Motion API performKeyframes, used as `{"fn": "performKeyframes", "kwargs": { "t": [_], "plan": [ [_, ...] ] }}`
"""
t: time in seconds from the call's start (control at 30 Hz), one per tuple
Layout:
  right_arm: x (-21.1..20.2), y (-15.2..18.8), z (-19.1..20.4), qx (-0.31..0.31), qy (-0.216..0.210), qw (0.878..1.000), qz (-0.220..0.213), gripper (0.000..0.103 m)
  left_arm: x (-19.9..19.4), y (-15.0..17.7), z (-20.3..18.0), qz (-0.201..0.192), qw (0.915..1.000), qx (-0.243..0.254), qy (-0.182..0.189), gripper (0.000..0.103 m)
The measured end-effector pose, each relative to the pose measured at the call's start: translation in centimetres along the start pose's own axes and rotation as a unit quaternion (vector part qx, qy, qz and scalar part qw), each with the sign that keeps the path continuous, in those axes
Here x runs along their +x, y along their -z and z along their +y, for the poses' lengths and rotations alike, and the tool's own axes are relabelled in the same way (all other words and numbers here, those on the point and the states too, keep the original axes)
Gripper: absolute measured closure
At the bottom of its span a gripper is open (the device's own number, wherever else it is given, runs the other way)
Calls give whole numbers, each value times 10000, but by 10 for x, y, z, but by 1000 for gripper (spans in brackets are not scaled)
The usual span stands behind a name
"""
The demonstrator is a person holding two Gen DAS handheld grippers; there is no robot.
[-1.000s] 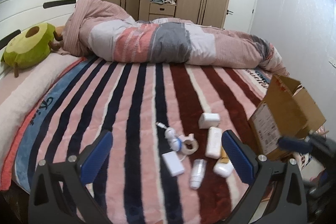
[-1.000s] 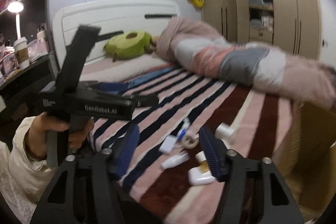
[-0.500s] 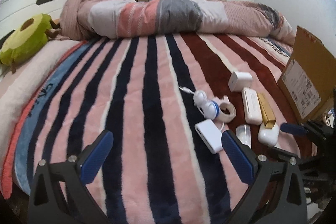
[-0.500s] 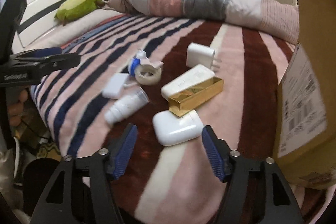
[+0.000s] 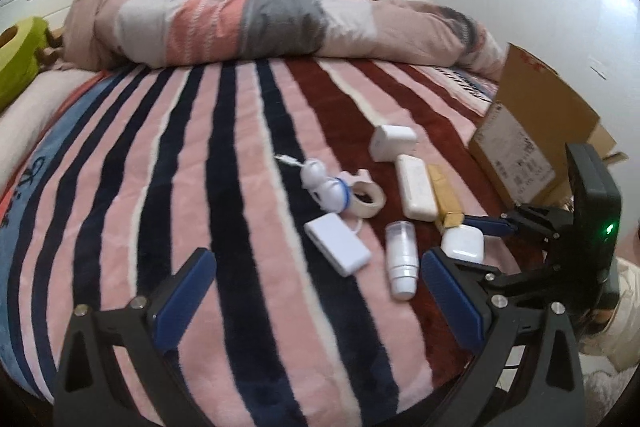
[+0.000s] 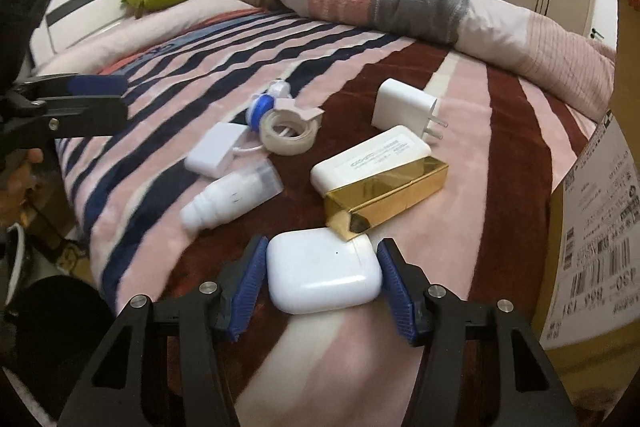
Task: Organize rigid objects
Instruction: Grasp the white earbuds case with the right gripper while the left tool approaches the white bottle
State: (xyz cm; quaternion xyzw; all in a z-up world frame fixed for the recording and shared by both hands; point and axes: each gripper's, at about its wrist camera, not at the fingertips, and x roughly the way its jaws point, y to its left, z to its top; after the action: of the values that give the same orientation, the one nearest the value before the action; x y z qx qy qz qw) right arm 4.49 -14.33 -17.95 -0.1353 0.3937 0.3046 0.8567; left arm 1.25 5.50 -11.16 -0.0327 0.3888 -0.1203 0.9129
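right gripper [image 6: 322, 281]: blue pads bracket the white earbud case [image 6: 322, 273], about touching, apparently to lift it | case lies just left of the cardboard box [image 6: 592, 211], the likely destination | left gripper [image 5: 316, 291]: wide, empty, waiting

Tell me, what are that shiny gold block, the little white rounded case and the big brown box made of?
Gold block: likely foil-wrapped card or metallised plastic; mirror-like faces, creased end. White case, sitting between the right gripper's fingers: glossy hard plastic, smooth with soft highlights. Brown box: matte corrugated cardboard, raw flap edges and a printed label.
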Motion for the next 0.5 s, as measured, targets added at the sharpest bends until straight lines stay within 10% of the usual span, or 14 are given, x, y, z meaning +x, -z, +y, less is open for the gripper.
{"fn": "performKeyframes", "kwargs": {
  "t": [0.23,0.5],
  "plan": [
    [-73,-37,17,-245,-380,9960,-765,51,16,3,-5,386,9980,52,488,9],
    [-176,-96,-17,-744,1064,9759,-1754,51,49,1,-29,872,9871,-181,1332,42]
  ]
}}
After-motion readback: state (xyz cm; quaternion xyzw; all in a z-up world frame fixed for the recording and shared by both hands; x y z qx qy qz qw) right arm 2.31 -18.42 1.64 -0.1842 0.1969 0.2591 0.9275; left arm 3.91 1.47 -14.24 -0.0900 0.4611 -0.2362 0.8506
